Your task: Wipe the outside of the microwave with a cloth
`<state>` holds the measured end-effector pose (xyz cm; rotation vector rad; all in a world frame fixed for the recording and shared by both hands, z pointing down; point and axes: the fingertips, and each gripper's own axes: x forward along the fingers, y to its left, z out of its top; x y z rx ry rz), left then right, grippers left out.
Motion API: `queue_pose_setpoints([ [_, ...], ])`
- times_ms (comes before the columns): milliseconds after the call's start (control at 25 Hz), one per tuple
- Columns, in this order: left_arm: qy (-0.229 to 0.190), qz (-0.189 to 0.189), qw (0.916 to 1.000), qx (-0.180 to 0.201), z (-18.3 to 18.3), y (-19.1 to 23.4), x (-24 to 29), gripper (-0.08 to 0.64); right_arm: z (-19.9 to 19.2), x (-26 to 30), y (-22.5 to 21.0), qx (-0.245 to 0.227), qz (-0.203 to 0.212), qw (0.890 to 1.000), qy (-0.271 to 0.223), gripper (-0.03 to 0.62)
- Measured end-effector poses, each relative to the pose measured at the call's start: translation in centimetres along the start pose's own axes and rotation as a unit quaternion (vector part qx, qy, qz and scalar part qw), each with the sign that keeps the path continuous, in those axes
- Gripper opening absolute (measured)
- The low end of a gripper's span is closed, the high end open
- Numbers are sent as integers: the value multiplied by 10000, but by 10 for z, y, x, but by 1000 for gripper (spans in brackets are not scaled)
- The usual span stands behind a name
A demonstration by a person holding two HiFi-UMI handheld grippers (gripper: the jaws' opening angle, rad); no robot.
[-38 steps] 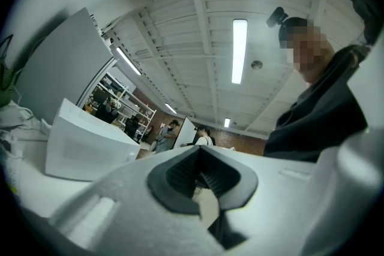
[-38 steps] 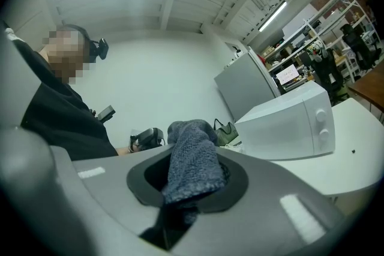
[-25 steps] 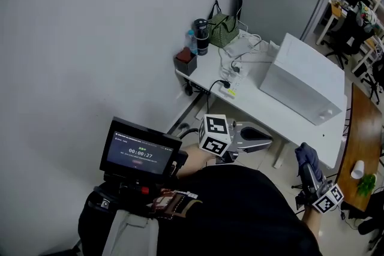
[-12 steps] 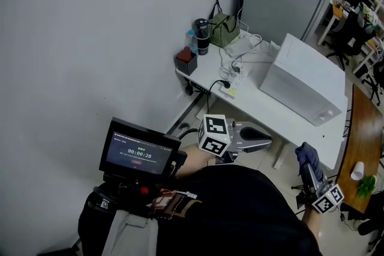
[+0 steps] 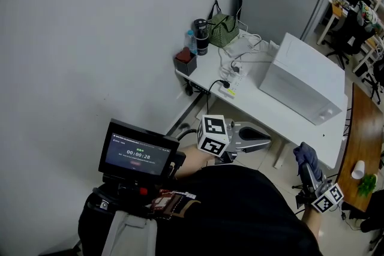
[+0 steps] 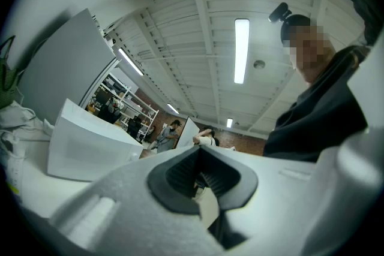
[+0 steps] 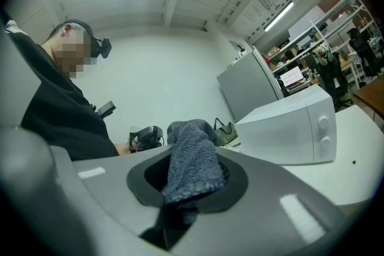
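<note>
My right tongs [image 5: 308, 167] grip cloth [image 7: 192, 156]; left tongs [image 5: 264, 139] closed, empty. Microwave [image 5: 303, 84] well apart on desk [image 5: 264, 110]; wiping not started.

Bright, even indoor light from ceiling tube lamps [image 6: 241, 51]; shadows soft. Head view sharp; white microwave [image 5: 303, 87] and tabletop [image 5: 264, 111] nearly washed out. Both gripper views: heavy fisheye, black corners, left hand-held gripper [image 6: 201, 171] and right hand-held gripper [image 7: 189, 180] foreground soft.
</note>
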<state>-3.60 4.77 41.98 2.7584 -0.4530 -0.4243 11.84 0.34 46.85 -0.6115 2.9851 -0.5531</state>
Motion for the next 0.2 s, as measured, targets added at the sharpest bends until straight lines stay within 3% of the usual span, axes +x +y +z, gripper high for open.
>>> queue_pose_setpoints([
  [200,-4,19,10000,-12,0,0,-2,3,-2,1,0,-7,22,10000,16,64],
])
